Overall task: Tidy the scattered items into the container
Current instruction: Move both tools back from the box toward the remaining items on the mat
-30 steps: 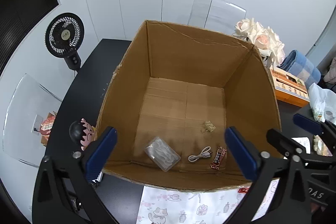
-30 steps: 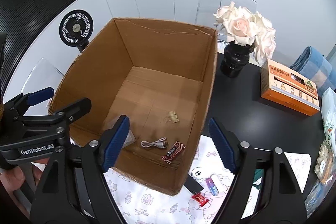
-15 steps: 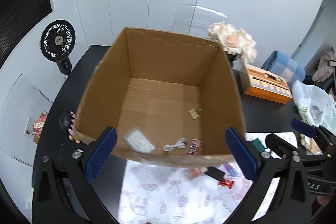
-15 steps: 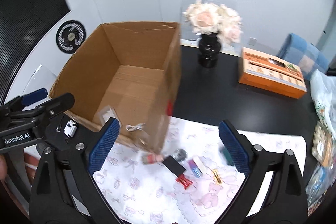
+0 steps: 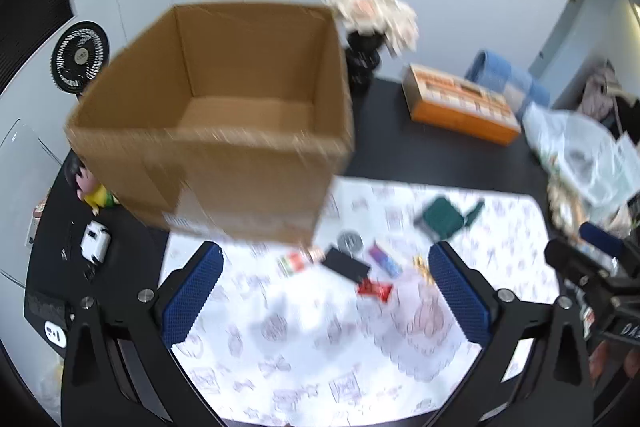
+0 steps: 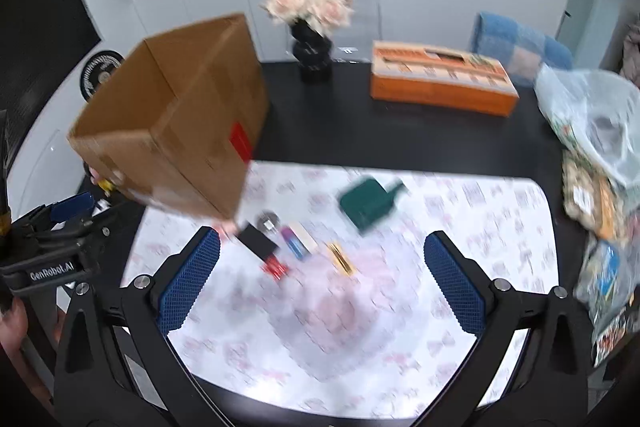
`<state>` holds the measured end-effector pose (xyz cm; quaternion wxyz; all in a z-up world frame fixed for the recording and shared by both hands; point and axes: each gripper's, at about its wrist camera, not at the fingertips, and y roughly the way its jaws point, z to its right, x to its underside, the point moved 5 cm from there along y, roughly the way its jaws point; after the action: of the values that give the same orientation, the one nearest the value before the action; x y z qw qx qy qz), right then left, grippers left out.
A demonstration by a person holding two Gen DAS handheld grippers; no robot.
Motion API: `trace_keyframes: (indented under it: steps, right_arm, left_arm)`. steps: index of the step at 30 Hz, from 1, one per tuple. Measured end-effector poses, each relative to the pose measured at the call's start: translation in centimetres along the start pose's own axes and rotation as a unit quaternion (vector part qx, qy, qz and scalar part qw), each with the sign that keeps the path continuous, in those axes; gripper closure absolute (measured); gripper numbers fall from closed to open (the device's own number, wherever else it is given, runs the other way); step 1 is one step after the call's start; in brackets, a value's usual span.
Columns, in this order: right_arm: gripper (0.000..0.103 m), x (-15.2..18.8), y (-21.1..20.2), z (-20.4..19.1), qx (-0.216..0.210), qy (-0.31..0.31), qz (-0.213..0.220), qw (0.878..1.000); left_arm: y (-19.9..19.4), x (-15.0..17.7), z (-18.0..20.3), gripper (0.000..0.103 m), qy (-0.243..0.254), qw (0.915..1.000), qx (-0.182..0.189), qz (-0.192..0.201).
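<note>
Left wrist view: my left gripper (image 5: 326, 287) is hanging wide open over the patterned mat (image 5: 304, 359), its blue pads gripping nothing. One cardboard box (image 5: 224, 163) is sitting at the mat's far-left corner, open top facing me; only bare floor and walls are showing, and the near wall is hiding whatever lies behind it. Scattered items are lying on the mat just in front of the box: one black card (image 5: 346, 264), one red wrapper (image 5: 374, 290), one purple-blue piece (image 5: 384, 259), one round metal piece (image 5: 350, 239), one green pouch (image 5: 442, 218). Motion blur is softening all of them. One orange carton (image 5: 460, 105) is standing well apart on the dark table (image 5: 420, 155).

Right wrist view: my right gripper (image 6: 322, 275) is likewise spread open and carrying nothing. The box (image 6: 176, 123) is showing only its outer sides here, so I cannot tell its contents. I am counting one black card (image 6: 256, 241), one red wrapper (image 6: 275, 269), one gold clip (image 6: 341, 258), one green pouch (image 6: 366, 205) on the mat (image 6: 360, 327).
</note>
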<state>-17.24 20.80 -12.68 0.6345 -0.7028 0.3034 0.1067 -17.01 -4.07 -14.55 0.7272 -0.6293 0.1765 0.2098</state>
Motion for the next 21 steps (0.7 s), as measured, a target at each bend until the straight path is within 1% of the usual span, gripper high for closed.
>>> trace_keyframes:
  steps: [1,5,8,11,15,21]
  right_arm:
    - [0.0,1.0,0.2,0.4,0.003,0.0,-0.005,1.0]
    - [0.0,4.9,1.2,2.0,0.014,0.002,-0.026,1.0]
    - [0.0,7.3,1.6,2.7,0.02,0.008,-0.036,0.999]
    - [0.0,9.0,1.7,3.0,0.016,0.018,-0.038,0.999]
    - [0.0,10.0,1.6,3.1,0.016,0.022,-0.036,0.999]
    - [0.0,10.1,1.6,3.3,0.019,0.023,-0.029,0.999]
  left_arm:
    - [0.6,1.0,0.7,0.0,0.011,0.9999,-0.002,-0.01]
    - [1.7,4.4,2.5,0.0,0.032,0.9991,-0.009,-0.027]
    - [2.0,6.9,3.7,0.0,0.038,0.9987,-0.007,-0.035]
    - [2.1,8.4,4.1,0.0,0.043,0.9983,-0.012,-0.036]
    - [1.9,9.4,4.3,0.0,0.04,0.9986,-0.009,-0.033]
    - [2.1,9.6,4.4,0.0,0.037,0.9989,-0.006,-0.026]
